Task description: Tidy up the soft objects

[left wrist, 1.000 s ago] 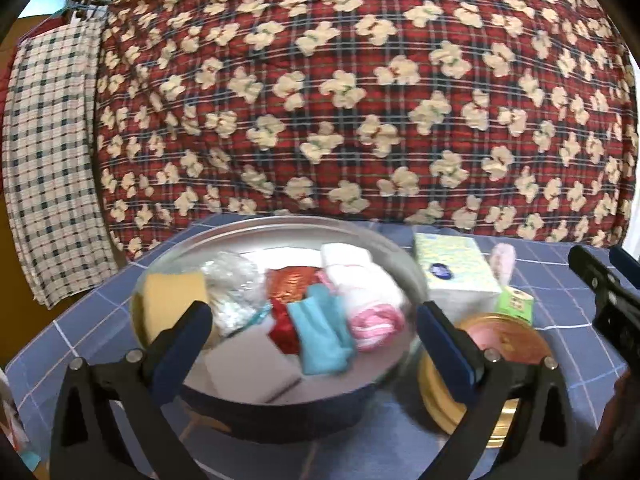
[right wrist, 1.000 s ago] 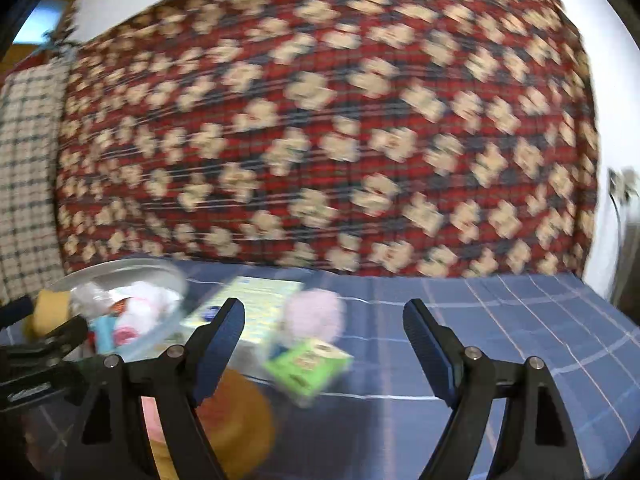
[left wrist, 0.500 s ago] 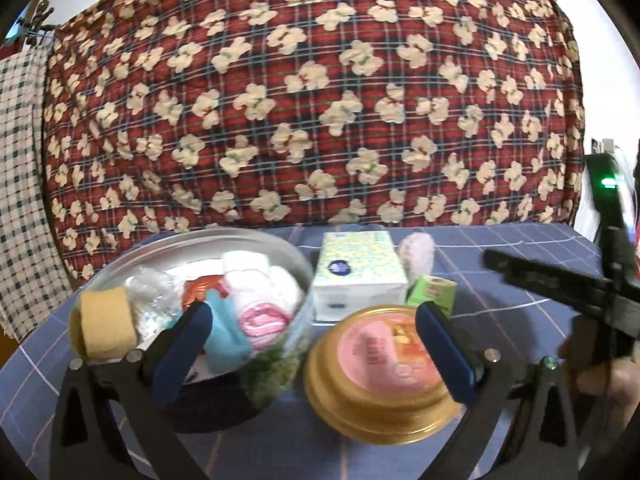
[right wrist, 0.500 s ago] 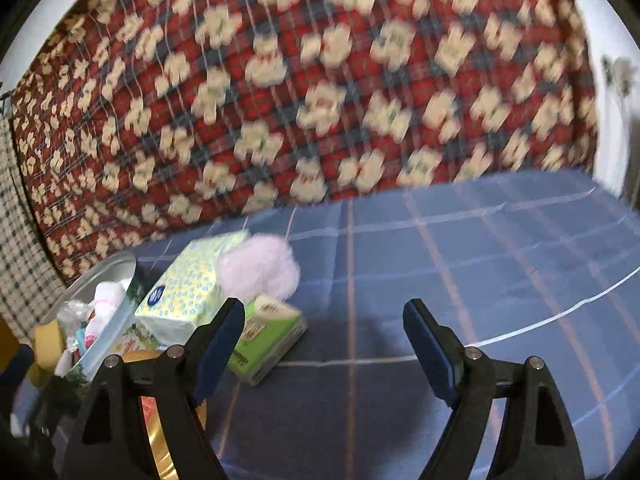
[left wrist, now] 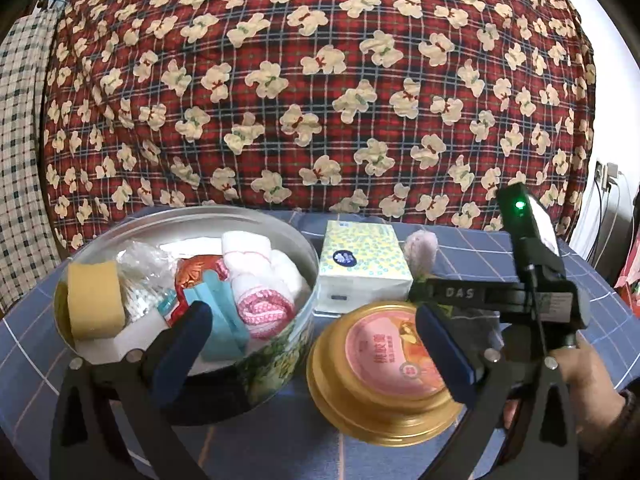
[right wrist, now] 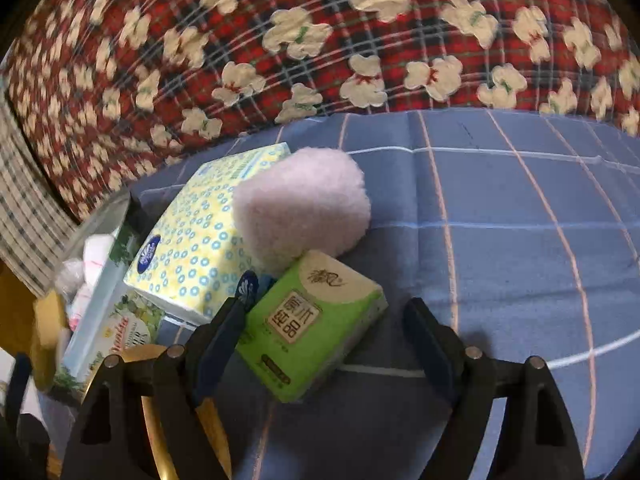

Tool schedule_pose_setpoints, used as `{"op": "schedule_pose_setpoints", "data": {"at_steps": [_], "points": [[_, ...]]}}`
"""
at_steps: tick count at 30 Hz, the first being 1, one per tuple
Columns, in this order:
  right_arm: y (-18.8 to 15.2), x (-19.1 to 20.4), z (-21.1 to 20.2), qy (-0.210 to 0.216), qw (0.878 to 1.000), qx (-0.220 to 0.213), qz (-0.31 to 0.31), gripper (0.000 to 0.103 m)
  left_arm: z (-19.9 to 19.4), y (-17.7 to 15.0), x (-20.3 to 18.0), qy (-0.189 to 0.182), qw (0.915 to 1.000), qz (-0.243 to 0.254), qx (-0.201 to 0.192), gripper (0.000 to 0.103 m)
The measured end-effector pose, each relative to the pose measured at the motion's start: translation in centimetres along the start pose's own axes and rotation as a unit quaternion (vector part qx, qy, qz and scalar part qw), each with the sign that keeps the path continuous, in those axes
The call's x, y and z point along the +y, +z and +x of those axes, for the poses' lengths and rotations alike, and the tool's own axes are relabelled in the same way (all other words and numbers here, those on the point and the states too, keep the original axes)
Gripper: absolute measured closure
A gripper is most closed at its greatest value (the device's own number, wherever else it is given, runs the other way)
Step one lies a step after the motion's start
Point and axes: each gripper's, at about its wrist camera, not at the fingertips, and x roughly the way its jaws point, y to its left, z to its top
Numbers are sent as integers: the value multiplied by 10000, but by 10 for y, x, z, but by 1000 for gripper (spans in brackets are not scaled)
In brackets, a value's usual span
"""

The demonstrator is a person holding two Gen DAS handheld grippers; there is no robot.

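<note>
We see a red plaid quilt [left wrist: 320, 92] with cream flower shapes filling the background, and before it the surface [right wrist: 520, 208], covered in blue cloth with a pale grid. On its left side stands a round tin [left wrist: 296, 344] with a leafy print on its wall, holding soft things: a yellow sponge [left wrist: 94, 300] at the left, a bag of small white pieces [left wrist: 142, 280], something red and shiny [left wrist: 198, 272], a folded teal cloth [left wrist: 224, 320] and a rolled white and pink towel [left wrist: 260, 280]. Just right of the tin lies a gold round lid [left wrist: 384, 372] with a pink label, and behind that a yellow dotted tissue box [left wrist: 362, 260]. A fluffy pale pink puff [right wrist: 300, 208] leans against the box's right side, and a small green tissue pack [right wrist: 316, 320] lies tilted just in front of the puff, touching it. Our left gripper [left wrist: 316, 344] hangs open with nothing between its blue pads, one finger in front of the tin and the other over the lid's right edge. Our right gripper [right wrist: 332, 332] is also spread wide, angled down at the green pack; the pack sits between the fingers, close against the left one, clear of the right one, and we cannot tell whether the left pad touches it. In the left wrist view a hand [left wrist: 584, 380] grips the right gripper's handle at the far right.
</note>
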Motion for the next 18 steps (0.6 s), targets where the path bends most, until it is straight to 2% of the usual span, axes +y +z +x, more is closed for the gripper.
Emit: {"op": "schedule_pose_setpoints", "data": {"at_steps": [2, 7, 11, 13, 15, 18], "points": [[1, 3, 2, -24, 9999, 50, -136, 27, 2, 0, -1, -2, 10000, 9, 23, 0], [1, -5, -3, 7, 9996, 62, -268, 33, 3, 0, -5, 4, 9999, 123, 40, 0], [-2, -15, -22, -597, 9964, -238, -558, 37, 2, 2, -13, 109, 9990, 430, -48, 0], [0, -24, -29, -744, 9948, -378, -576, 41, 1, 7, -19, 147, 9978, 639, -127, 0], [2, -37, -35, -819, 9942, -493, -497, 42, 1, 15, -24, 40, 9971, 741, -140, 0], [6, -53, -43, -874, 9937, -622, -333, 42, 6, 34, -32, -357, 9962, 789, -93, 0]]}}
